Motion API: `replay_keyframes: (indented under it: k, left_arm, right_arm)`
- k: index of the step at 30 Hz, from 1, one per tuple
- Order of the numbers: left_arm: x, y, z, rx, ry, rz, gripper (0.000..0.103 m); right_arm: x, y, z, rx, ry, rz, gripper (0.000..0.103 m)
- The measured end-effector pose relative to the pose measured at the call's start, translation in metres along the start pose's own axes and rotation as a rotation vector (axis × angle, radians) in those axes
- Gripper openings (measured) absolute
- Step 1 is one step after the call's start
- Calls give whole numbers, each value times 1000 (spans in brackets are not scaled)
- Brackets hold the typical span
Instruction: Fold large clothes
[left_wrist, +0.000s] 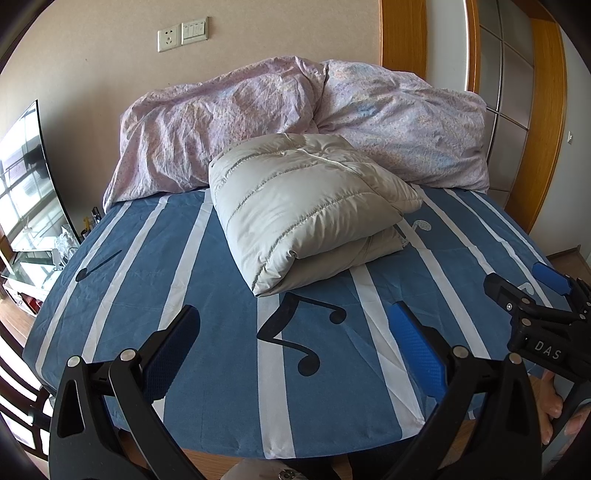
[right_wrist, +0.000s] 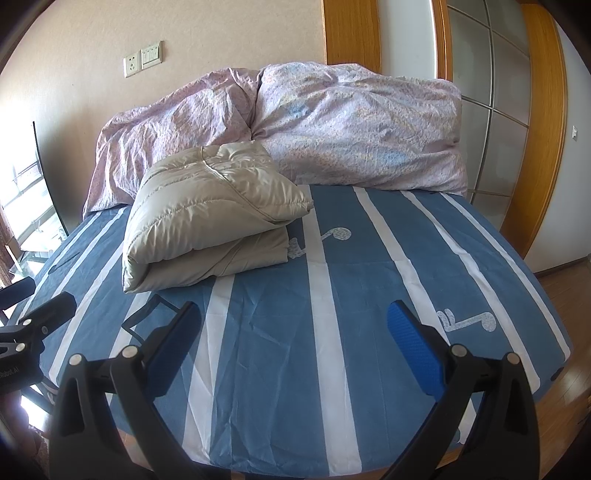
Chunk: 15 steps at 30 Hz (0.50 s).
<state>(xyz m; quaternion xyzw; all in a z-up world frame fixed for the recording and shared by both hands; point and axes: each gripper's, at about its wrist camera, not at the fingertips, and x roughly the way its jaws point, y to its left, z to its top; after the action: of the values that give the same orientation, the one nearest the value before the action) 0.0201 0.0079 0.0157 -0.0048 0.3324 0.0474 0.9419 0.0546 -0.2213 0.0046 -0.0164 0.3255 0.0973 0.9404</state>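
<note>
Left wrist view shows a folded grey padded jacket (left_wrist: 306, 210) lying on the bed (left_wrist: 207, 295), toward its far edge, its back end touching a crumpled pink quilt (left_wrist: 258, 122) heaped along the wall. The bed sheet is blue with white stripes and black music notes. The left gripper (left_wrist: 295, 332) hovers over the near edge with its fingers spread, holding nothing. The right gripper (right_wrist: 295, 332) is likewise spread and empty above the near edge, well apart from the jacket. On the wall (left_wrist: 92, 74) sit a socket and switch (left_wrist: 183, 34). A television (left_wrist: 26, 177) stands beyond the left edge, and a wooden-framed glass door (right_wrist: 491, 110) stands beyond the right edge.
</note>
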Motion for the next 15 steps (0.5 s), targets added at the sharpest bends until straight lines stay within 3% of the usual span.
replay_keyframes:
  k: [15]
  left_arm:
    - [0,0,0,1,-1,2,102]
  right_arm:
    - [0,0,0,2,-1,0,101]
